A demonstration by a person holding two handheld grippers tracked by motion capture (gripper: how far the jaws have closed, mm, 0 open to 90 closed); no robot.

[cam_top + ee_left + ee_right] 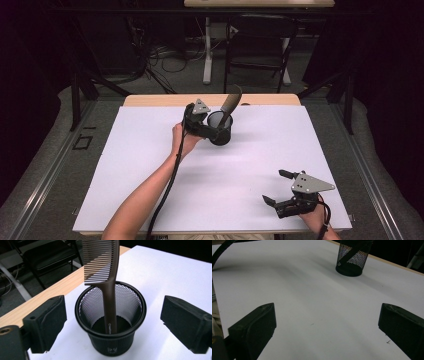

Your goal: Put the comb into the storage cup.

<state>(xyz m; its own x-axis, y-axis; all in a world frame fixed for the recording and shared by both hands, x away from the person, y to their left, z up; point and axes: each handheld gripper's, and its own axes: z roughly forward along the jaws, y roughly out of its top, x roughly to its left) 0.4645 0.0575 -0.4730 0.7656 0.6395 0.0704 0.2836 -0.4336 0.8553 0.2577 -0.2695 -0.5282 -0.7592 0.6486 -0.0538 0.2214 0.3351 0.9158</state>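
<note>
A brown plastic comb with a long handle [110,287] stands handle-down in a black wire-mesh cup [111,322], with its toothed end leaning above the rim. The cup rests on the white sheet covering the table [150,165], near the far wooden edge. The left gripper [212,131] is positioned just beside the cup on its near-left side; in the left gripper view its jaws are spread wide, one to each side of the cup, and neither pad touches cup or comb. The right gripper [275,187] is held over the near right corner of the sheet, well apart from the cup, with its jaws likewise spread and nothing between them.

The step in hand is judged to be the release after placement: the comb is already seated in the cup and the grip is off. The next move is judged to call for a clean withdrawal of the left gripper, upward and back toward the person, so that the leaning comb is not brushed and the light cup is not tipped.

The upper end of the comb is cut off by the frame in the left gripper view. The foot of the handle is lost in the dark cup bottom, and the small lettering on the handle cannot be read. In the right gripper view the cup's top is cropped.
</note>
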